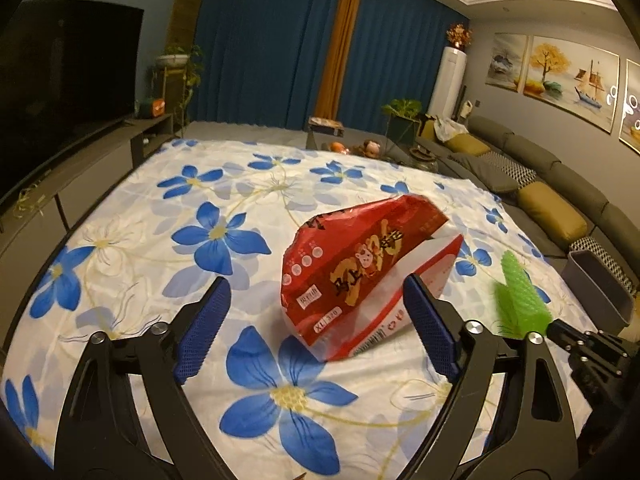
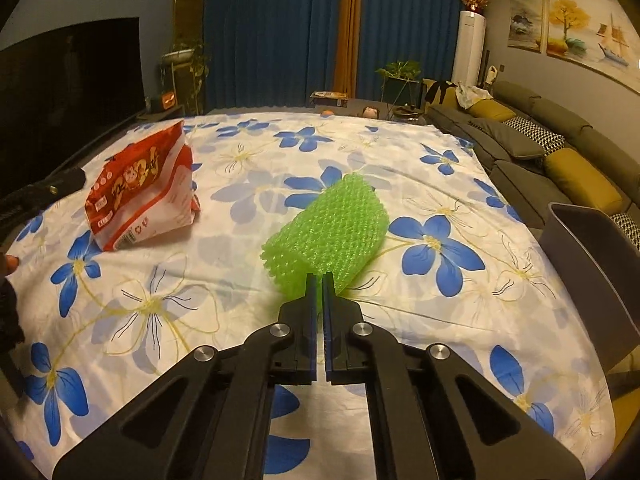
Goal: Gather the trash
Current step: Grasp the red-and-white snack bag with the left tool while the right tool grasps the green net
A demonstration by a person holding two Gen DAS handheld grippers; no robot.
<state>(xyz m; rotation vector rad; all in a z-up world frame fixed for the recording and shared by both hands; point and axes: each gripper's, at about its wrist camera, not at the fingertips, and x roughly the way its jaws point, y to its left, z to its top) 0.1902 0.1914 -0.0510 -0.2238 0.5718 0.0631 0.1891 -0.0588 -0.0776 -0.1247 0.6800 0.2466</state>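
A crumpled red and white plastic bag [image 1: 360, 272] with printed characters stands on the flowered tablecloth [image 1: 240, 200]. My left gripper [image 1: 316, 312] is open, its blue pads on either side of the bag's near end without pressing it. In the right wrist view the same bag [image 2: 140, 196] lies at the far left. A piece of green bubble wrap [image 2: 332, 228] lies at the middle of the cloth, and my right gripper [image 2: 318, 280] is shut on its near edge. From the left wrist view the green bubble wrap [image 1: 520, 296] shows at the right, held by the right gripper's black tips.
A grey bin [image 2: 592, 264] stands at the table's right edge, also seen as a grey bin [image 1: 600, 288] from the left. A sofa with cushions [image 2: 560, 152] runs along the right wall. A dark television [image 1: 60, 80] stands on the left.
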